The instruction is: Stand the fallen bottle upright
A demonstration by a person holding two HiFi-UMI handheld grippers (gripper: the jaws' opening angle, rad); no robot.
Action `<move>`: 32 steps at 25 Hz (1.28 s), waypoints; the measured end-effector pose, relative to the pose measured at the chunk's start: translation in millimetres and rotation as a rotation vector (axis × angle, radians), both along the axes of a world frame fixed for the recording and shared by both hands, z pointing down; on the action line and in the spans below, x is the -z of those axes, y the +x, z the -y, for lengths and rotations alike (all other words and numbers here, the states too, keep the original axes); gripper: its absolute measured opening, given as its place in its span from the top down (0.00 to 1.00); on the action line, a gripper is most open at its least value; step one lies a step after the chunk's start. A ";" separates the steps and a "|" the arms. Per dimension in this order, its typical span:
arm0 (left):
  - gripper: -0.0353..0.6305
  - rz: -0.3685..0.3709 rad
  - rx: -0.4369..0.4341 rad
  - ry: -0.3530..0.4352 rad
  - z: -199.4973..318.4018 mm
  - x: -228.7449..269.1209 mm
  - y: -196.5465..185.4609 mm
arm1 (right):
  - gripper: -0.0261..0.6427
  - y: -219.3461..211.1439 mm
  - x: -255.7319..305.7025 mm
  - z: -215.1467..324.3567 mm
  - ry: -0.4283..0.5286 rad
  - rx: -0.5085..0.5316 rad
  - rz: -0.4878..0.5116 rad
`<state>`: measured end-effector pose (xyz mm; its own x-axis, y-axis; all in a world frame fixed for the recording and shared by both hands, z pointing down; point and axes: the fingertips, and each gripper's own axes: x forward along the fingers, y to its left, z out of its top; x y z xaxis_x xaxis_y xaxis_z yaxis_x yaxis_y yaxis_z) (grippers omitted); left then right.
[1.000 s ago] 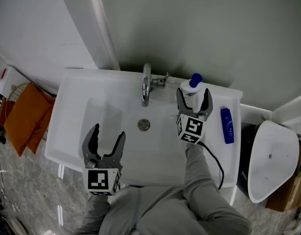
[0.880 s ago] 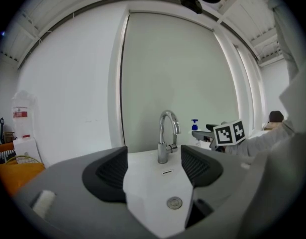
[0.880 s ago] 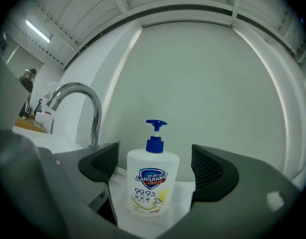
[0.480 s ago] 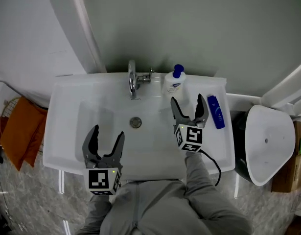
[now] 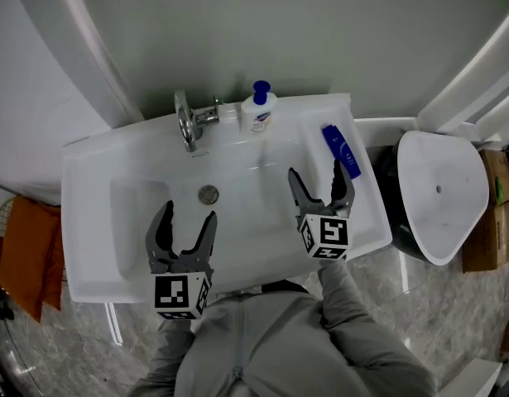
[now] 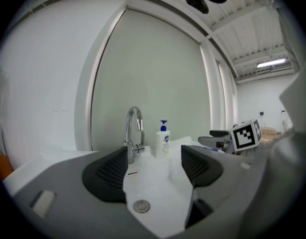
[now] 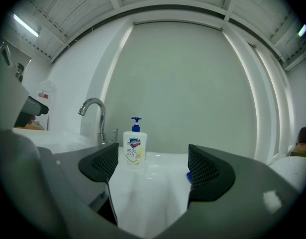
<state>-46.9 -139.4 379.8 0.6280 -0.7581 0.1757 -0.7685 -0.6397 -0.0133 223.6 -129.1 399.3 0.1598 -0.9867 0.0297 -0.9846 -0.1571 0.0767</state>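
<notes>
1. Currently the pump bottle [image 5: 259, 111] stands upright on the sink's [image 5: 88, 222] back edge, just beside the faucet [image 5: 186, 122].
2. Left gripper [image 5: 188, 213] and right gripper [image 5: 314, 170] hover near the front edge, jaws wide, empty.

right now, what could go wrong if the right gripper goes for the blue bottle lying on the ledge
1. The blue bottle lies flat close to the sink's right edge. A nudge from the open right hand-held gripper could slide it off the rim.
2. It is slim and the ledge looks glossy, so it may slip in the jaws or tip again once stood up.
3. The pump bottle stands at the back. A wide swing could knock it over.
</notes>
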 end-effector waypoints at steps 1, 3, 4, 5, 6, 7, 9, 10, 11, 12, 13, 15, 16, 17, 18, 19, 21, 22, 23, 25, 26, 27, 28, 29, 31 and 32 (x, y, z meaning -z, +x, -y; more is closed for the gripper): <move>0.39 -0.002 -0.020 0.002 -0.3 0.4 6.5 | 0.31 5.0 -2.2 -6.8 -0.010 -0.016 0.000; 0.39 -0.008 -0.053 -0.003 -1.1 -1.7 18.5 | 0.31 14.2 -5.6 -18.7 -0.026 -0.043 -0.002; 0.39 -0.014 -0.066 -0.013 -1.7 -4.4 24.2 | 0.31 18.5 -6.6 -24.2 -0.032 -0.056 -0.003; 0.39 -0.021 -0.079 -0.022 -2.4 -6.7 30.1 | 0.31 22.6 -7.0 -29.8 -0.036 -0.067 -0.005; 0.39 -0.028 -0.093 -0.029 -3.4 -8.2 36.1 | 0.31 26.4 -6.9 -35.5 -0.039 -0.078 -0.007; 0.39 -0.034 -0.106 -0.033 -4.5 -8.9 42.0 | 0.31 29.8 -6.7 -41.3 -0.042 -0.088 -0.009; 0.39 -0.042 -0.131 -0.038 -7.3 -10.0 52.5 | 0.31 35.1 -6.7 -52.2 -0.048 -0.104 -0.014; 0.39 -0.043 -0.143 -0.040 -8.7 -10.7 57.0 | 0.31 37.3 -7.4 -57.3 -0.051 -0.112 -0.015; 0.39 -0.042 -0.154 -0.042 -9.9 -11.7 61.1 | 0.31 39.5 -8.3 -62.3 -0.055 -0.119 -0.015; 0.39 -0.042 -0.163 -0.044 -11.0 -12.7 64.8 | 0.31 41.9 -9.2 -67.3 -0.059 -0.126 -0.014; 0.39 -0.041 -0.171 -0.047 -12.1 -13.6 68.0 | 0.32 44.2 -10.0 -72.1 -0.063 -0.132 -0.014; 0.39 -0.040 -0.181 -0.051 -14.1 -15.4 72.9 | 0.32 48.7 -12.1 -80.5 -0.072 -0.143 -0.013; 0.39 -0.039 -0.186 -0.053 -14.9 -16.3 74.9 | 0.32 51.0 -13.4 -83.8 -0.076 -0.147 -0.012; 0.39 -0.038 -0.189 -0.054 -15.7 -17.1 76.8 | 0.32 53.5 -14.7 -86.5 -0.082 -0.151 -0.012; 0.39 -0.037 -0.192 -0.056 -16.3 -17.9 78.8 | 0.32 56.5 -16.0 -88.6 -0.088 -0.154 -0.013; 0.39 -0.036 -0.194 -0.057 -16.8 -18.5 80.6 | 0.32 59.9 -17.1 -89.9 -0.095 -0.156 -0.016; 0.39 -0.034 -0.195 -0.059 -17.6 -19.6 83.4 | 0.32 67.8 -18.3 -90.8 -0.109 -0.160 -0.025; 0.39 -0.031 -0.194 -0.061 -18.1 -20.1 83.9 | 0.32 71.8 -18.6 -90.6 -0.115 -0.159 -0.032; 0.39 -0.030 -0.190 -0.062 -18.4 -20.4 83.8 | 0.32 75.8 -19.0 -89.6 -0.123 -0.155 -0.040; 0.39 -0.028 -0.176 -0.062 -17.5 -21.0 82.6 | 0.32 84.4 -19.9 -84.4 -0.142 -0.140 -0.063; 0.39 -0.027 -0.165 -0.063 -16.2 -21.3 81.8 | 0.32 89.3 -20.2 -80.5 -0.152 -0.131 -0.075; 0.39 -0.028 -0.154 -0.063 -14.7 -21.5 81.0 | 0.32 94.6 -20.4 -76.3 -0.162 -0.123 -0.084; 0.39 -0.027 -0.142 -0.064 -13.2 -21.7 80.1 | 0.32 100.3 -20.7 -71.8 -0.171 -0.118 -0.088; 0.39 -0.027 -0.130 -0.065 -11.8 -21.8 79.3 | 0.32 106.2 -21.1 -67.3 -0.180 -0.114 -0.087; 0.39 -0.024 -0.106 -0.067 -9.1 -22.4 77.6 | 0.32 116.9 -23.0 -57.3 -0.197 -0.103 -0.084; 0.39 -0.022 -0.093 -0.068 -7.8 -22.9 76.4 | 0.32 121.1 -24.6 -51.8 -0.209 -0.093 -0.085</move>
